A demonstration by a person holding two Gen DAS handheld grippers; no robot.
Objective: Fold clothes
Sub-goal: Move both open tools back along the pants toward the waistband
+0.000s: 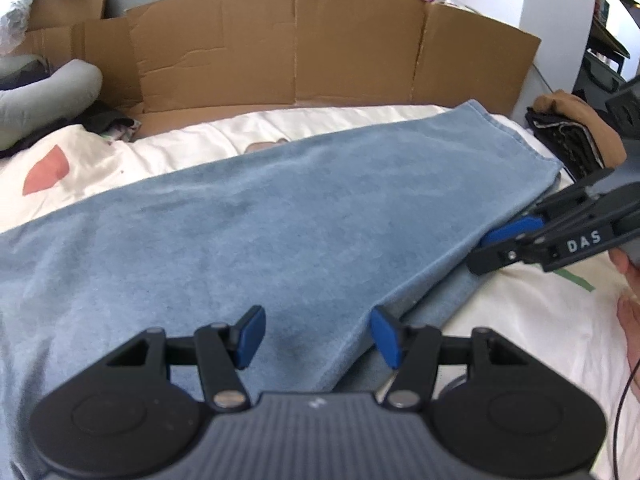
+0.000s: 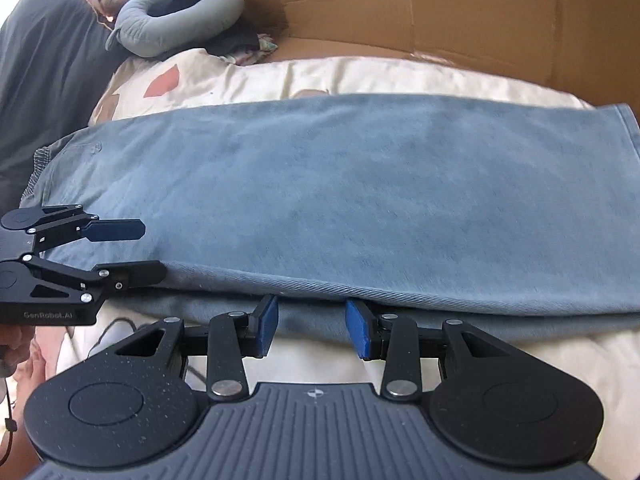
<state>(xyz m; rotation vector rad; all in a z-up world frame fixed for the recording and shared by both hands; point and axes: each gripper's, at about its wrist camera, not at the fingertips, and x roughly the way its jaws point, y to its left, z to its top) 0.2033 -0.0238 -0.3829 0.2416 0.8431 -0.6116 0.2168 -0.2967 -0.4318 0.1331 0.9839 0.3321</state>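
Blue trousers [image 2: 320,200] lie folded lengthwise across the bed [image 2: 320,76] — waistband at one end, hems at the other. Both grippers stand open at the near edge: left gripper [image 1: 316,336] over the cloth, right gripper [image 2: 311,326] just beside it, holding nothing.

Both the left gripper [image 1: 318,336] and right gripper [image 2: 311,327] are black linkages with silver rivets. Blue pads [image 1: 251,335] tip them; ribbed grey bodies sit behind

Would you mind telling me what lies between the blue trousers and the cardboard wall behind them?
Only a strip of cream bedsheet separates the blue trousers from the cardboard wall, seen in both wrist views.
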